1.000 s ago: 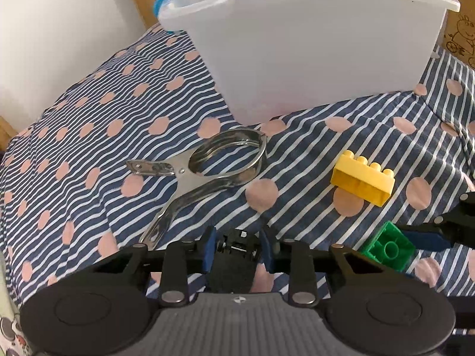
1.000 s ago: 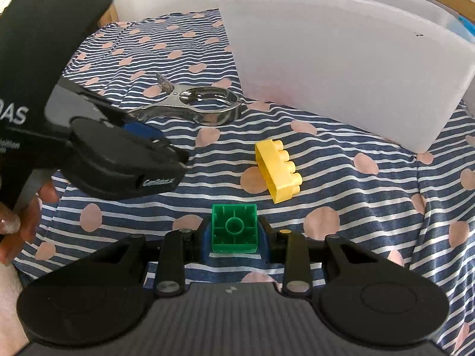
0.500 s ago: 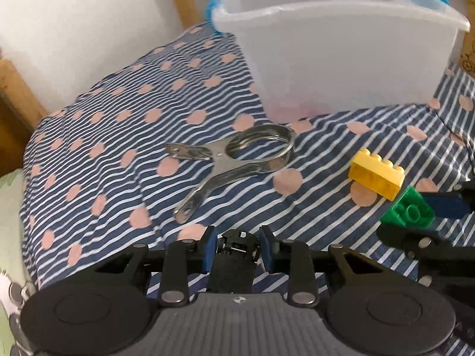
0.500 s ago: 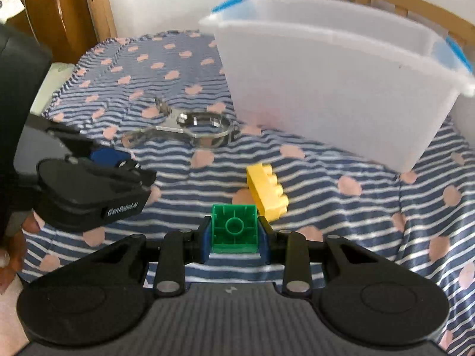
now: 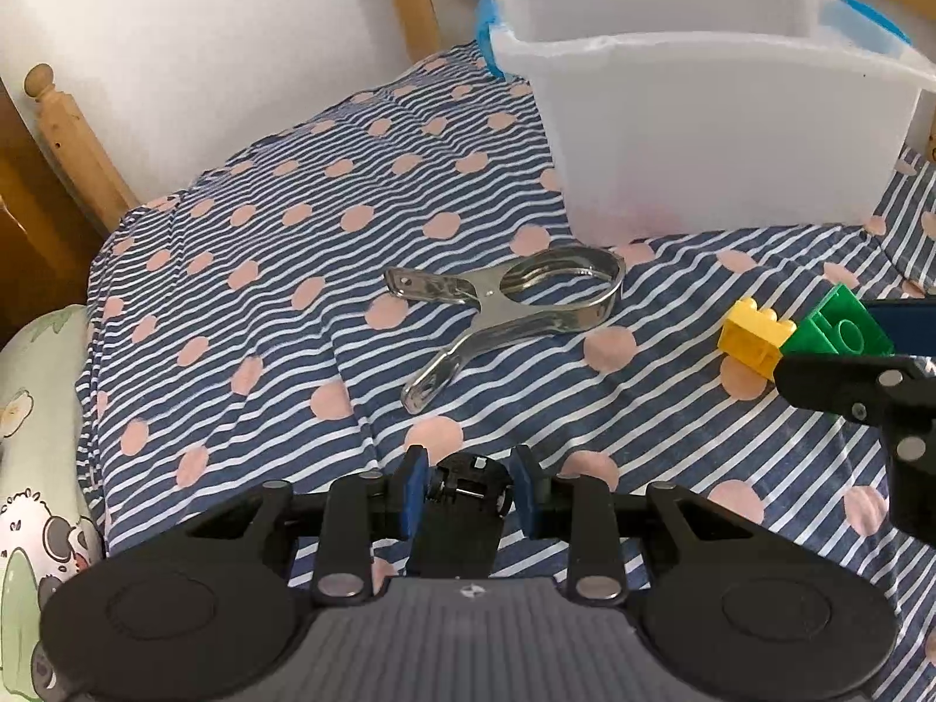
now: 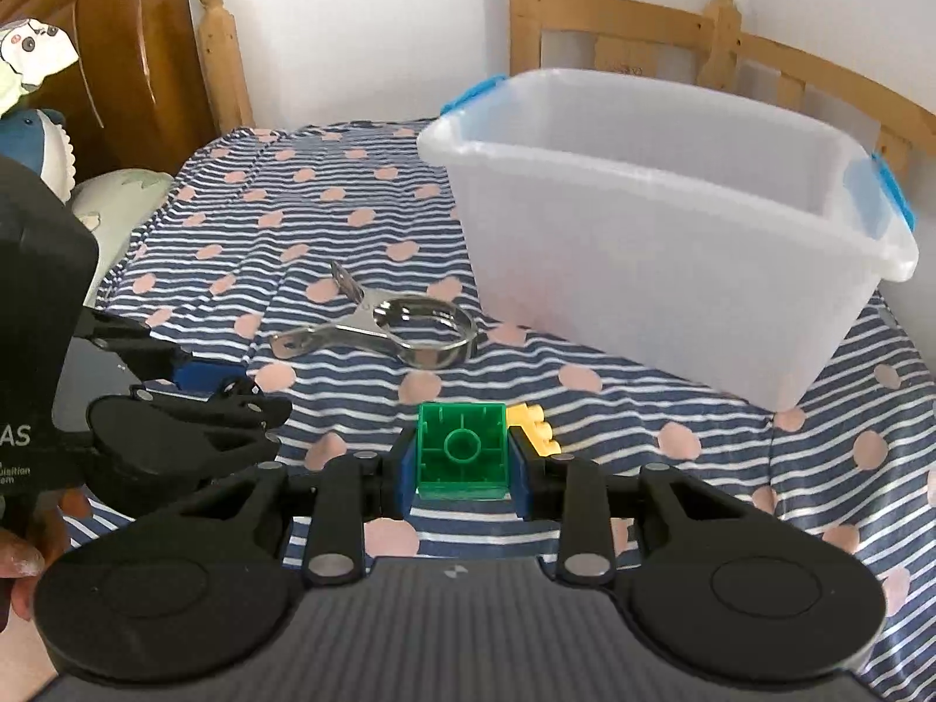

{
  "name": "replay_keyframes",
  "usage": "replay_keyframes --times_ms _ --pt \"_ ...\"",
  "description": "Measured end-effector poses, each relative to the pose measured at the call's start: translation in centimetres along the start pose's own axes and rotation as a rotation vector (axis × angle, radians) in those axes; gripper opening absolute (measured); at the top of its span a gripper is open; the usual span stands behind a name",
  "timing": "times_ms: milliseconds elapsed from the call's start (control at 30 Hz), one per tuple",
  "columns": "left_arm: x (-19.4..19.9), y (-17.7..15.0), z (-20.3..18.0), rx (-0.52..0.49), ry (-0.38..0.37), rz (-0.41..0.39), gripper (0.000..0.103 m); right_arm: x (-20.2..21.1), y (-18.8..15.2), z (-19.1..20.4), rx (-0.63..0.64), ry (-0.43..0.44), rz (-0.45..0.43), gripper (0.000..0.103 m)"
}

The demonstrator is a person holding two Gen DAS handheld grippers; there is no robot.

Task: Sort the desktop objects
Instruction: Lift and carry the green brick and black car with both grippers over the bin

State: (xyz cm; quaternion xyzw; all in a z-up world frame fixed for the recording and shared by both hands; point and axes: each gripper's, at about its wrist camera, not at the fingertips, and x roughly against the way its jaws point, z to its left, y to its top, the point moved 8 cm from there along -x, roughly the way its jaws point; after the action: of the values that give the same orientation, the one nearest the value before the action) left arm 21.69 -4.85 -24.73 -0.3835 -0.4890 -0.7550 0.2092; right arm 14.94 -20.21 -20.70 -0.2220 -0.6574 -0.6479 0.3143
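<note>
My right gripper [image 6: 462, 456] is shut on a green toy brick [image 6: 462, 447], held above the striped bedspread; the brick also shows in the left wrist view [image 5: 839, 327]. My left gripper [image 5: 468, 488] is shut on a small black binder clip [image 5: 465, 482] and hangs above the bedspread's near part. A yellow toy brick [image 5: 754, 334] lies on the bedspread, partly hidden behind the green one in the right wrist view [image 6: 535, 424]. A large metal clamp [image 5: 509, 304] lies in the middle. A translucent white bin [image 6: 673, 240] stands at the back right.
A wooden bed frame [image 6: 614, 23] and white wall stand behind the bin. A wooden post [image 5: 58, 123] and a cartoon-print pillow [image 5: 29, 468] are at the left. The left gripper's body [image 6: 146, 421] fills the left of the right wrist view.
Both grippers have risen and drawn back from the bedspread. The green brick has come up off the cloth with the right gripper. The bin's open top has come into view.
</note>
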Motion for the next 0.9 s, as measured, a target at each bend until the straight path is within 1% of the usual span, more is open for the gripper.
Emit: replay_keyframes --times_ms 200,433,667,900 --pt "1.0 0.4 0.0 0.014 -0.005 -0.019 0.034 0.5 1.0 -0.1 -0.001 0.005 -0.023 0.034" --pt "2.3 1.8 -0.4 0.018 -0.014 -0.035 0.034 1.5 2.2 -0.7 -0.019 -0.010 -0.033 0.034" --pt "3.8 4.1 -0.6 0.019 -0.013 -0.058 0.034 3.0 4.2 -1.7 -0.023 -0.040 -0.060 0.034" --pt "5.7 6.8 -1.5 0.023 -0.049 -0.088 0.034 4.8 6.8 -3.2 -0.036 -0.087 -0.086 0.034"
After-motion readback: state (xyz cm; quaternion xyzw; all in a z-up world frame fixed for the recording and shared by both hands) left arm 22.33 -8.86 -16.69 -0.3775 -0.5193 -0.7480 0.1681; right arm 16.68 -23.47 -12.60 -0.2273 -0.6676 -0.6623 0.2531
